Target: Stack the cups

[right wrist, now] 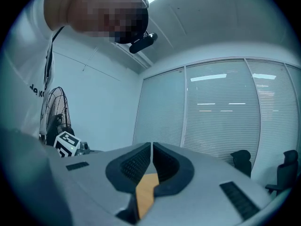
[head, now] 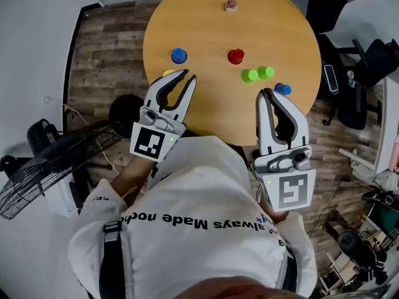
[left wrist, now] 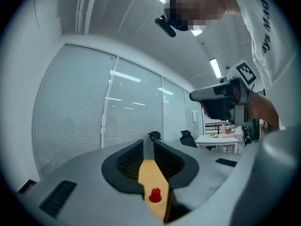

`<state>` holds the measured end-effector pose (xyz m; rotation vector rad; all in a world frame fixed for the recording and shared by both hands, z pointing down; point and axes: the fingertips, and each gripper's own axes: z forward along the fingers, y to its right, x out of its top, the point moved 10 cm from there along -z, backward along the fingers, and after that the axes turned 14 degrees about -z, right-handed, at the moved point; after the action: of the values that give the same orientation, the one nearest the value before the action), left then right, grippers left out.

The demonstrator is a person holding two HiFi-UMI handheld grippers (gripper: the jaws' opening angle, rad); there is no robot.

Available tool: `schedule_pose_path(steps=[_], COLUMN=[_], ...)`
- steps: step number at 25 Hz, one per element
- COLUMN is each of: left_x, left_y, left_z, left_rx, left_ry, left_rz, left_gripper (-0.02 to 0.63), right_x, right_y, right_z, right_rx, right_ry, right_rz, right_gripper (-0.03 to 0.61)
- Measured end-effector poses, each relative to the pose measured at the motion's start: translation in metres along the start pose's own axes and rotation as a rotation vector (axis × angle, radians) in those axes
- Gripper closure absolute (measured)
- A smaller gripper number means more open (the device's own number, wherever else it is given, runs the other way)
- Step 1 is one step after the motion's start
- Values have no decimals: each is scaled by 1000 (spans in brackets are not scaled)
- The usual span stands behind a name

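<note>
left tongs (head: 188, 75) and right tongs (head: 267, 92) sit closed and empty at the counter's (head: 212, 111) near edge — cups (head: 235, 56) lie scattered beyond.

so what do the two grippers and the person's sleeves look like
The left gripper and right gripper match. Both have pale grey bodies, and their curved jaws are lined with black ribbed pads. At the rear of each sits a white marker cube printed with square patterns. The person wears a white long-sleeved top with black lettering.
</note>
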<state>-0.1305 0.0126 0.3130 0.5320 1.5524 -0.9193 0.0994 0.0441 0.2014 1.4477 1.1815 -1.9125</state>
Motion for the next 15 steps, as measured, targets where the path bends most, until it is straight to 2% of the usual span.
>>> schedule_pose_path(steps=[2, 4, 8, 15], left_x=[-18, -38, -83, -137], left_y=[-7, -15, -34, -62], left_z=[-1, -3, -11, -19], left_rx=[30, 64, 132, 219], left_ry=[-26, -59, -159, -247], left_rz=[12, 16, -5, -48], left_gripper=[524, 497, 486, 471], right_x=[1, 1, 11, 0], right_y=[1, 2, 3, 2], right_z=[-2, -3, 0, -5], right_rx=[3, -1, 11, 44], right_ry=[5, 10, 51, 50], right_rz=[-3, -3, -13, 7], right_gripper=[540, 540, 540, 540])
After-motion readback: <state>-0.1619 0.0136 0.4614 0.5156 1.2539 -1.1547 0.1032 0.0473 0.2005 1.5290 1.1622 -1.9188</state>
